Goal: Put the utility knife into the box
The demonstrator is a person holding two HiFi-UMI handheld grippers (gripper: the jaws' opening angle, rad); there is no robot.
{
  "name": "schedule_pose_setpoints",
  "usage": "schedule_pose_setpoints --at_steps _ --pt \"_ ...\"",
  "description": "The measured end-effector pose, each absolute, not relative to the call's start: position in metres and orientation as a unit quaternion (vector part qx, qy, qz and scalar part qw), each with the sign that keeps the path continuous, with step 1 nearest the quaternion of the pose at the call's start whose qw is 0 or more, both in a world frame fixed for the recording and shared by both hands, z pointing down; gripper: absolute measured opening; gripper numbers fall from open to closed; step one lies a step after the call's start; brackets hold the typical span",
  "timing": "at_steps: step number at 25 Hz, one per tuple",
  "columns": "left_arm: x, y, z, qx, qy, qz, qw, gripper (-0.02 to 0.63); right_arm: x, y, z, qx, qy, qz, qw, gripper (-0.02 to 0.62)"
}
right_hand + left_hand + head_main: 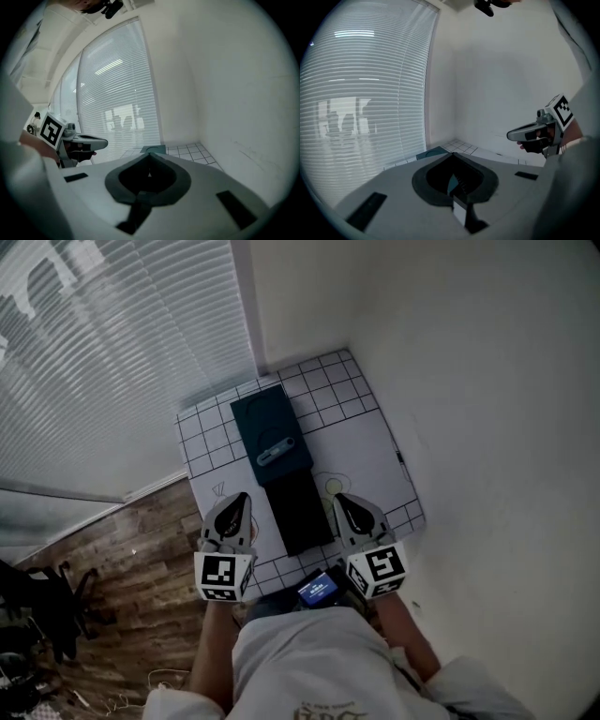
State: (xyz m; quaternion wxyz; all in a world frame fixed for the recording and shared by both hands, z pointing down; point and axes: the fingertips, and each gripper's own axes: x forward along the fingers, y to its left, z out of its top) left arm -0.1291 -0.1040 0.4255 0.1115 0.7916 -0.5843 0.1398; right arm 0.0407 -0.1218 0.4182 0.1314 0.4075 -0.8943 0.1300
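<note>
In the head view a grey utility knife (275, 452) lies inside a dark teal box (258, 418) on the small gridded table (375, 442). The box's black lid (302, 512) lies flat against its near side. My left gripper (239, 496) hovers to the left of the lid and my right gripper (340, 497) to its right. Both are shut with nothing between the jaws and both point toward the box. In the left gripper view the shut jaws (452, 155) aim at the box's teal corner (436, 151). The right gripper view shows its jaws (150, 154) closed too.
Window blinds (103, 352) run along the left of the table and a white wall (487, 381) along the right. Wooden floor (141, 559) shows at the lower left. A small lit screen (318, 589) sits at the person's chest.
</note>
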Motion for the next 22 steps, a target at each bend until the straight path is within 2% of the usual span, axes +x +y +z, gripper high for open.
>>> schedule_pose_setpoints --at_steps 22 --pt "-0.128 -0.181 0.511 0.830 -0.493 0.230 0.124 0.009 0.033 -0.172 0.485 0.438 -0.864 0.171 0.183 0.008"
